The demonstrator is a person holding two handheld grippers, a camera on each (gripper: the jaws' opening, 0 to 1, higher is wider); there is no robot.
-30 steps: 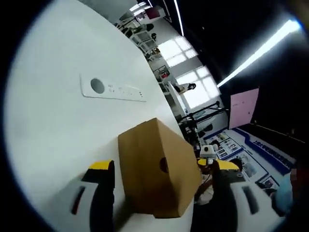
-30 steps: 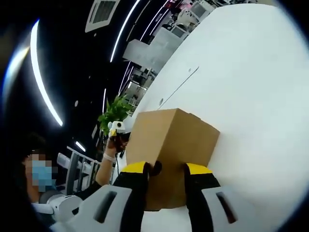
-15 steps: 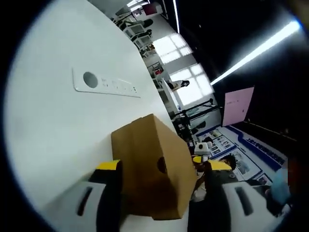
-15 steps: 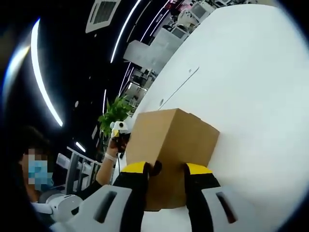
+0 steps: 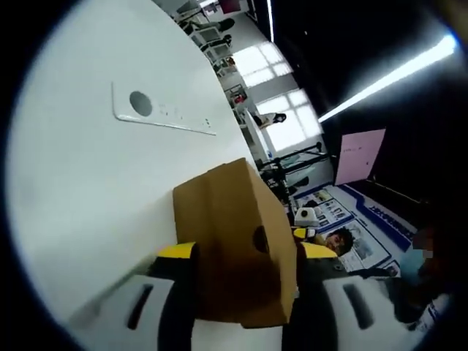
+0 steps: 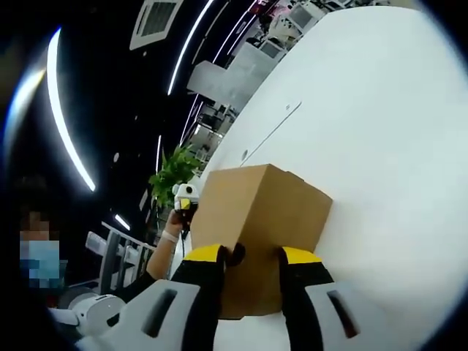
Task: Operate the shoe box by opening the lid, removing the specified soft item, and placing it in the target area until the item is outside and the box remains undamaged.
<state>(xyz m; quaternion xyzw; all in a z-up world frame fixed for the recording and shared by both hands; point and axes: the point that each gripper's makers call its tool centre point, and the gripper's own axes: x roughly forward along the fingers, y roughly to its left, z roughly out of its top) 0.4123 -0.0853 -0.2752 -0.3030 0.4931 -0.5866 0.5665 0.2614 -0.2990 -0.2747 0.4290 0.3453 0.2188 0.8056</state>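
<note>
A brown cardboard shoe box [image 5: 227,212] lies closed on the white table [image 5: 80,183]. My left gripper [image 5: 248,252] has its yellow-tipped jaws pressed against two opposite sides of the box. A round finger hole [image 5: 260,239] shows on the box's right side. From the other end, the shoe box [image 6: 263,201] fills the middle of the right gripper view. My right gripper [image 6: 254,254] stands on its near face, jaws close together with cardboard between them, beside a finger hole [image 6: 235,254]. The soft item is hidden.
A white socket panel [image 5: 162,113] is set into the table beyond the box, and its slot [image 6: 274,124] shows in the right gripper view. A green plant [image 6: 174,170] and a person's hand [image 6: 168,238] are past the table edge. A pink board [image 5: 358,156] stands far off.
The left jaws have drawn in from a wider stance until they press the box's sides, and that view has shifted a little. The right gripper and box look unchanged.
</note>
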